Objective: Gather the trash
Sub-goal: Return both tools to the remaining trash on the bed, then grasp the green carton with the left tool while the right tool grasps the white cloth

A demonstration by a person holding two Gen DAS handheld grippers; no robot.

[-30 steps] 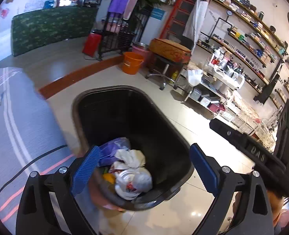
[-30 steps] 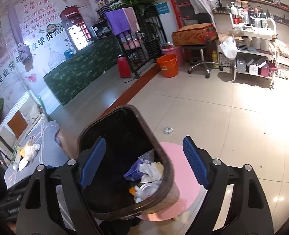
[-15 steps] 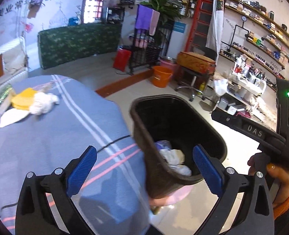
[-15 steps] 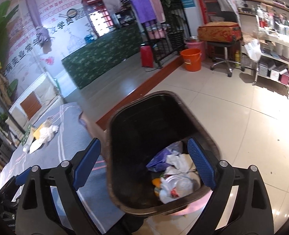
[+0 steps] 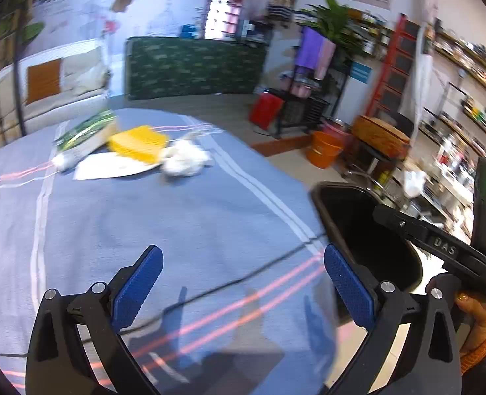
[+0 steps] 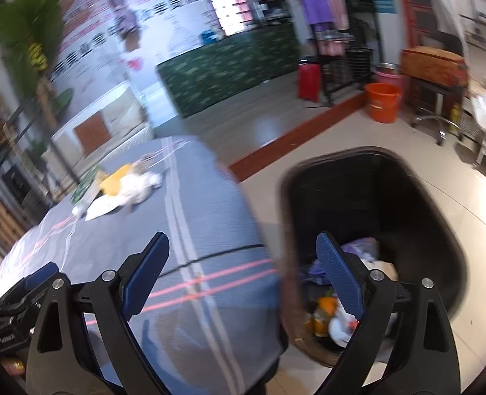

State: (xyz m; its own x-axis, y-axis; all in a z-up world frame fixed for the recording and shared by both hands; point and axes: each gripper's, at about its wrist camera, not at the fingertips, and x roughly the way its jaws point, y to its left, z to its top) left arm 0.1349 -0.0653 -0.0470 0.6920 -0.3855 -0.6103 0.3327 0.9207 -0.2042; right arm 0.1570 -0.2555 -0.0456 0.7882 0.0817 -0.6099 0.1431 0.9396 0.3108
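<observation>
We carry the left hand-held gripper (image 5: 243, 291) and the right hand-held gripper (image 6: 243, 273) with jaws spread wide and empty, ready for pickup. Remaining trash (image 5: 134, 153) lies clustered across the bench (image 5: 177, 223), well apart; the bin (image 6: 407, 204) stands just beside, handy for dropping.

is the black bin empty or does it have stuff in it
Partly filled: the black bin holds crumpled trash at its bottom, well below the rim.
</observation>
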